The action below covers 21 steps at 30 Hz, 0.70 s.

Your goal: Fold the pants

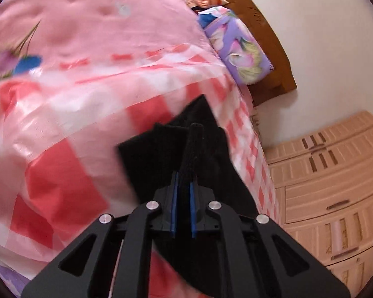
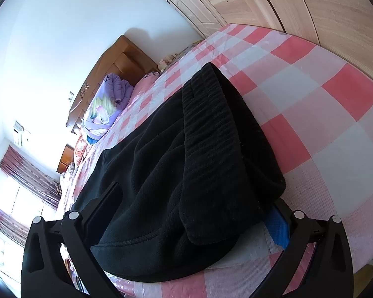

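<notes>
Black fleece pants (image 2: 186,154) lie folded on the pink and white checked bed cover (image 2: 323,104), ribbed waistband on top. My right gripper (image 2: 186,213) is open wide, its jaws on either side of the near end of the pants, with one blue pad (image 2: 277,228) showing. In the left wrist view my left gripper (image 1: 184,188) is shut on a black strip of the pants (image 1: 194,146) and holds it above the cover. More black cloth (image 1: 161,154) hangs below it. The view is blurred.
A purple flowered pillow (image 1: 238,47) lies by the brown wooden headboard (image 1: 273,49). A pink quilt (image 1: 87,19) covers the far bed. A light wooden wardrobe (image 1: 330,186) stands beside the bed. Curtains (image 2: 24,173) hang at the window.
</notes>
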Tool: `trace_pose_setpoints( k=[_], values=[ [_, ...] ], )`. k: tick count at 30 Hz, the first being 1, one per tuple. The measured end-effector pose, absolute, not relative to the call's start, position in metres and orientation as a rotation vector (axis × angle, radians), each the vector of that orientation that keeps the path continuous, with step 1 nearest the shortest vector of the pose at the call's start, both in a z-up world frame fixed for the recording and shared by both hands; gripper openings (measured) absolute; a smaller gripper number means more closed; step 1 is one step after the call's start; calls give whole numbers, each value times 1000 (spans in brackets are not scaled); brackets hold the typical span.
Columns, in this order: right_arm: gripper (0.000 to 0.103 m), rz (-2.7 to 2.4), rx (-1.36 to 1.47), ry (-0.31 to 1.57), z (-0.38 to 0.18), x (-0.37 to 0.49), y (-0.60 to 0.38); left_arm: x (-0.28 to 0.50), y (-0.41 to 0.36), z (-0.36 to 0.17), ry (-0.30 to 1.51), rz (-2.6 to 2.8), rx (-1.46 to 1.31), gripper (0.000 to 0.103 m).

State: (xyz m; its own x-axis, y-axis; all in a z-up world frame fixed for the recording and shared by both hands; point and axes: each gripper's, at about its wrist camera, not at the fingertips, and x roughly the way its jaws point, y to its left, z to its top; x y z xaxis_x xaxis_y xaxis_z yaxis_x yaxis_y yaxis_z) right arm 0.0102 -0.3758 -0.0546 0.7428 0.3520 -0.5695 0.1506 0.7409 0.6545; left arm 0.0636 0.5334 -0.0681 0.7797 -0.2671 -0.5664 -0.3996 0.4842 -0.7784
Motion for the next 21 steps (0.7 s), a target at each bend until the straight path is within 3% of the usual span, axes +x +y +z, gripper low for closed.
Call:
trace_pose_setpoints(
  k=[4,5,8,10,12,15,19,21],
  values=[
    [99,122,745,742,-54,10,-375,41,548,-77,608,-11,-1220,82],
    [99,122,744,740,-54,10,-376,34,549,-74,596,24,-1209,85],
    [99,121,738,738,-55,11,-377,19,547,-69,590,123,-1146,79],
    [99,124,744,740,-55,12,-377,20,535,-60,662,214,-992,51],
    [99,128,748,738,-55,11,-377,24,521,-52,739,321,-821,42],
    [99,131,744,734,-56,11,-376,27,496,-38,776,493,-580,40],
    [99,140,750,729,-56,11,-377,9,499,-29,675,491,-648,40],
    [99,139,752,732,-56,12,-377,14,504,-31,712,588,-592,40]
  ],
)
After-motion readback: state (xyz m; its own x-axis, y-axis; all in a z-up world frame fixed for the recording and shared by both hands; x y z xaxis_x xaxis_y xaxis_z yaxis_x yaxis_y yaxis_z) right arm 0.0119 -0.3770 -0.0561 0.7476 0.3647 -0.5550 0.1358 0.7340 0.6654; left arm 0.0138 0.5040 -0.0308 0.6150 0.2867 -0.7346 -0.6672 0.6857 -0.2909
